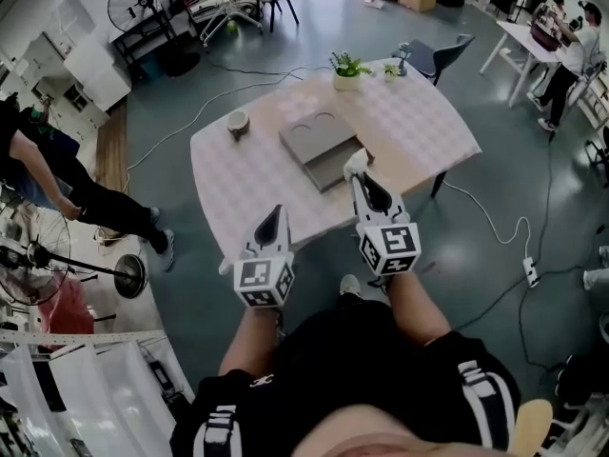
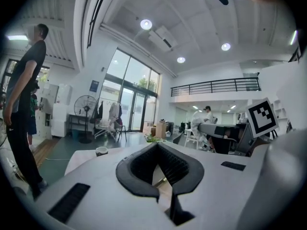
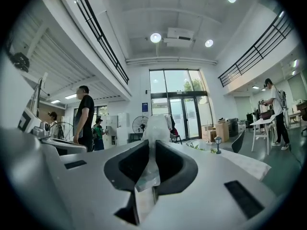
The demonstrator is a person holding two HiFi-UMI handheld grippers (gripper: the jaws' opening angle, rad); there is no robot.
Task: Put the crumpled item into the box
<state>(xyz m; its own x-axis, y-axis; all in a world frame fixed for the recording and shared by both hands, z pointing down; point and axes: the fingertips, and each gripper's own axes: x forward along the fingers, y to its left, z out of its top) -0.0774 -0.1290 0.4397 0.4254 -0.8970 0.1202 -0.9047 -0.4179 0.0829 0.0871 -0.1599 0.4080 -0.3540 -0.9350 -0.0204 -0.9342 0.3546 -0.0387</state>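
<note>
A flat grey box (image 1: 319, 146) with two round cut-outs in its top lies on the table (image 1: 419, 131). My right gripper (image 1: 358, 171) hovers at the box's near right corner, shut on a white crumpled item (image 1: 355, 161). In the right gripper view the crumpled item (image 3: 154, 128) sticks up out of the jaws, pinched between the black pads (image 3: 132, 164). My left gripper (image 1: 277, 213) hangs at the table's near edge, left of the box and clear of it. Its jaws meet at the tip and hold nothing, as the left gripper view shows (image 2: 157, 145).
A small cup (image 1: 237, 122) stands left of the box, with two potted plants (image 1: 347, 68) at the far edge. A dark chair (image 1: 433, 55) is behind the table. One person (image 1: 57, 184) stands to the left and others are at a far desk (image 1: 561, 46). Cables cross the floor.
</note>
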